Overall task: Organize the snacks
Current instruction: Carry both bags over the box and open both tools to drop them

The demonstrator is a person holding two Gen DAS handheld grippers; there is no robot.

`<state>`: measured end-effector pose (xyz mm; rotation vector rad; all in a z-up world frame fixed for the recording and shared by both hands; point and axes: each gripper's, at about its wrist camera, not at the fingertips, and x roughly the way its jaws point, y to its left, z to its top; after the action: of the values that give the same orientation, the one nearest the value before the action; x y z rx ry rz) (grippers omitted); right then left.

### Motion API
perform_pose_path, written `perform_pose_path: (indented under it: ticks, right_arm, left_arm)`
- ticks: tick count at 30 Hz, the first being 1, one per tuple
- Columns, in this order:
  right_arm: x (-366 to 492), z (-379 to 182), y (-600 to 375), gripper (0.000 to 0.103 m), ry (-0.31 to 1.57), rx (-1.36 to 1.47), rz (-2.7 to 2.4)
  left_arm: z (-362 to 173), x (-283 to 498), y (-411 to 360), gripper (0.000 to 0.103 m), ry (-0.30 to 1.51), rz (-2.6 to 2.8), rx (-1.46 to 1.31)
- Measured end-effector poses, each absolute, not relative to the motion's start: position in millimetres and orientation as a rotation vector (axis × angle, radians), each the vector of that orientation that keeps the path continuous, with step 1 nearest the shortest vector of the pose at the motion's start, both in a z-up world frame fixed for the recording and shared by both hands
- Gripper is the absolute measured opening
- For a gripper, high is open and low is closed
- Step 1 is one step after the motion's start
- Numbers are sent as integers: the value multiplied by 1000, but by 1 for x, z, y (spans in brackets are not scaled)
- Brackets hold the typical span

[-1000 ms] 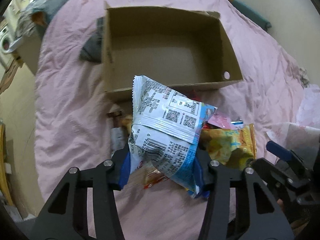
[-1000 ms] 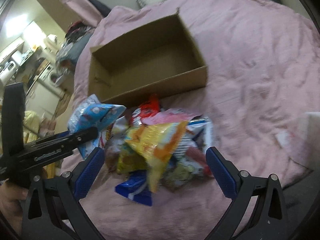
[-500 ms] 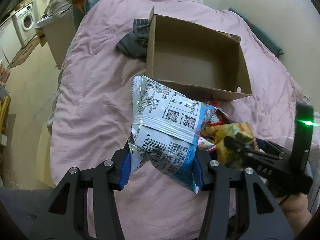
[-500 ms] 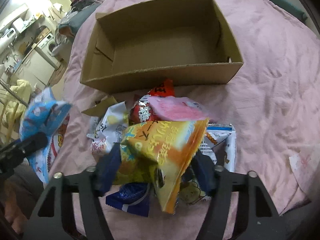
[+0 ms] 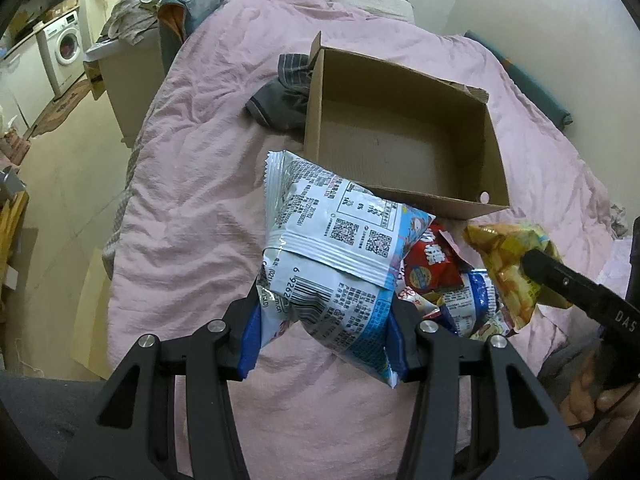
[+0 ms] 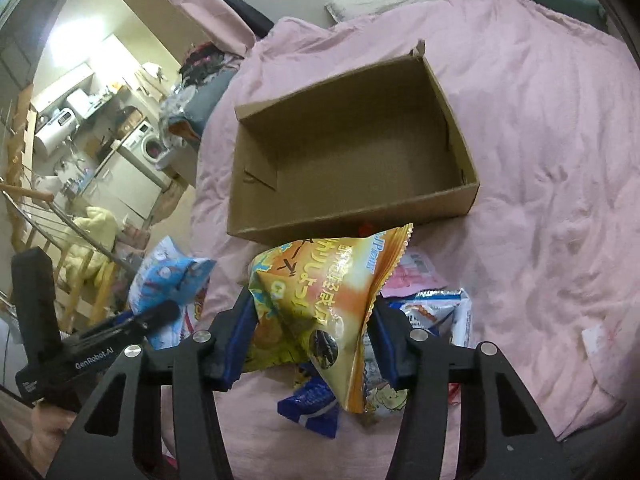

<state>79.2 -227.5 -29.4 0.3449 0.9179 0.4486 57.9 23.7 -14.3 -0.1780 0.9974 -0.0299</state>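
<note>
The left gripper (image 5: 324, 336), its blue-padded jaws pressed in on the lower half of a white-and-blue crinkled foil snack bag (image 5: 336, 256), holds that bag in the air just short of the near wall of the open brown cardboard box (image 5: 404, 136). The right gripper (image 6: 312, 340) has closed within the last second: earlier its jaws stood wide apart over the heap, and now they pinch a yellow-and-orange snack packet (image 6: 320, 292) and have it raised clear, also on the near side of the box. Both tools are loaded, so two deliveries look ready. Below them, just in front of the box, the loose pile of packets (image 6: 420, 312), red, blue and pink among them, remains on the wrinkled pink bedspread (image 6: 540, 128). The box, resting on that bedspread, shows a bare floor, so sorting appears barely begun
</note>
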Motion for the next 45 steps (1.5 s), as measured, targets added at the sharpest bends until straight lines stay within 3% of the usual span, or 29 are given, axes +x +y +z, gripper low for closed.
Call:
perform_pose_path:
  ticks: [12,22,32,45]
  right_arm:
    - [99,-5,-244,54,842,373,476]
    - [163,15,-263,54,736,350,431]
    - [204,-6,-263,55,786,353,383]
    - [218,-27,-244,55,881,312,370]
  left_arm:
    - [4,73,14,46,956,-24,-125]
    - [42,149,-14,47,841,-42,-28]
    - [14,193,-26,47,776,4,-8]
    - [-3,207,-20,49,823,-7,-53]
